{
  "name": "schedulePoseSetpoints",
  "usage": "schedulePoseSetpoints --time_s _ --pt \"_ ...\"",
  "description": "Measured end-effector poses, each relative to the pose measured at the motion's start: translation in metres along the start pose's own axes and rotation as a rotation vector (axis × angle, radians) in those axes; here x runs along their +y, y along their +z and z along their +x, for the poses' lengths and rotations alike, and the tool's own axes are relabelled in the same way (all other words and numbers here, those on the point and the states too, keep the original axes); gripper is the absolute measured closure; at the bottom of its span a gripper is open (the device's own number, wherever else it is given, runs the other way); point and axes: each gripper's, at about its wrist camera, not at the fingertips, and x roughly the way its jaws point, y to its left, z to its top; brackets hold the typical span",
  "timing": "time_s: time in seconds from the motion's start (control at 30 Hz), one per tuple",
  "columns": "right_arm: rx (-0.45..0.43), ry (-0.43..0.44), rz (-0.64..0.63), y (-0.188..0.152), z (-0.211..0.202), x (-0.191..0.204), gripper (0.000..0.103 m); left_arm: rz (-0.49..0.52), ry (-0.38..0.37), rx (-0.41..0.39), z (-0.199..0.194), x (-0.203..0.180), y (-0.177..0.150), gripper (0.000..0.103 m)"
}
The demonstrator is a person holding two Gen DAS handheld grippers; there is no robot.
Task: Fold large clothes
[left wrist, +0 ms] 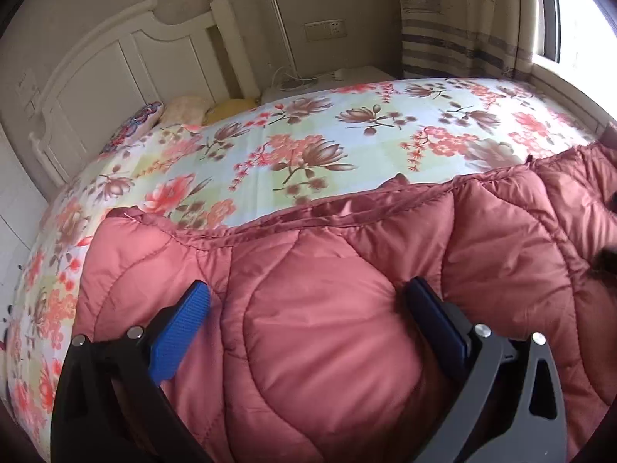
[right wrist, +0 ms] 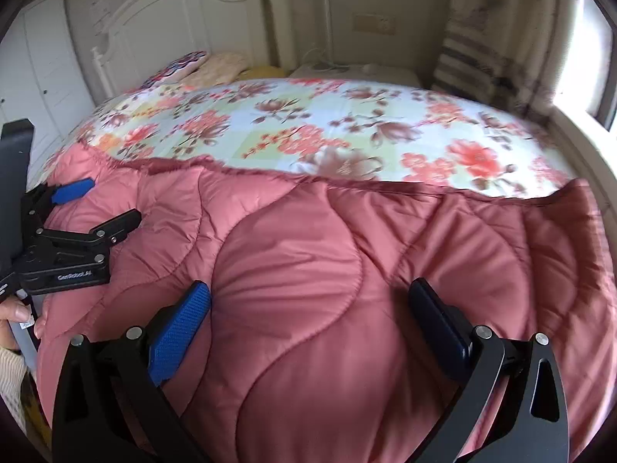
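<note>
A large quilted dusty-pink padded garment (left wrist: 347,289) lies spread over the near part of the bed and fills the lower half of both views (right wrist: 327,270). My left gripper (left wrist: 308,301) is open, its blue-padded fingers (left wrist: 181,332) wide apart just above the garment's padded surface. My right gripper (right wrist: 312,301) is also open over the garment, further right. The left gripper also shows at the left edge of the right wrist view (right wrist: 77,212), above the garment's left end.
The bed has a floral sheet (left wrist: 327,131) and a white headboard (left wrist: 115,61) with pillows (left wrist: 181,110) at the far left. A nightstand (left wrist: 327,81) stands beyond it, with a striped curtain (left wrist: 462,19) and a window (left wrist: 578,19) at the right.
</note>
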Motion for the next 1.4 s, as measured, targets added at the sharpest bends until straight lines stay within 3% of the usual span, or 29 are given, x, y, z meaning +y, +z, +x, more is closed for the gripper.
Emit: schedulePoseSetpoints --time_s 0.1,0.23,0.3,0.4,0.43,0.5,0.6,0.7,0.8,0.97,1.03,1.13,1.27,1.4 --pt "-0.057 -0.049 0.023 0.005 -0.026 -0.017 0.004 -0.007 0.000 0.005 -0.001 0.005 -0.001 0.002" --pt "-0.089 -0.170 0.136 0.009 -0.051 -0.067 0.004 -0.018 -0.011 0.009 -0.002 0.008 -0.001 0.002" --pt "-0.055 -0.153 0.212 0.003 -0.044 -0.095 0.004 -0.018 -0.012 0.010 -0.001 0.008 -0.001 0.002" --pt "0.075 -0.070 0.247 -0.016 0.005 -0.117 0.004 -0.025 -0.020 0.009 -0.002 0.009 -0.001 0.002" --pt "0.053 -0.032 0.282 -0.018 0.005 -0.124 0.004 -0.027 -0.018 0.010 -0.001 0.009 -0.001 0.002" --pt "0.048 -0.043 0.292 -0.013 0.000 -0.125 0.004 -0.034 -0.023 0.016 0.000 0.010 -0.001 0.002" --pt "0.063 -0.051 0.253 -0.009 -0.008 -0.121 0.004 -0.041 -0.027 0.018 0.001 0.011 -0.001 0.002" --pt "-0.025 0.020 0.296 -0.016 -0.046 -0.122 0.004 -0.041 -0.029 0.020 0.001 0.011 -0.001 0.002" --pt "-0.076 0.024 0.210 -0.030 -0.073 -0.111 0.004 -0.050 -0.039 0.023 0.001 0.013 -0.001 0.002" --pt "-0.015 -0.002 0.094 -0.063 -0.045 -0.100 0.004 -0.052 -0.039 0.021 0.000 0.013 -0.001 0.002" --pt "-0.027 0.006 0.109 -0.063 -0.049 -0.102 0.004 -0.052 -0.039 0.022 0.000 0.014 -0.001 0.002" --pt "-0.002 -0.071 0.129 -0.055 -0.057 -0.098 0.004 -0.053 -0.040 0.021 0.001 0.014 -0.001 0.002" --pt "-0.079 0.018 0.018 -0.050 -0.079 -0.053 0.004 -0.058 -0.045 0.024 -0.001 0.014 -0.001 0.002" --pt "-0.016 0.068 -0.160 -0.060 -0.055 0.014 0.004 -0.062 -0.045 0.023 0.000 0.015 -0.001 0.002"
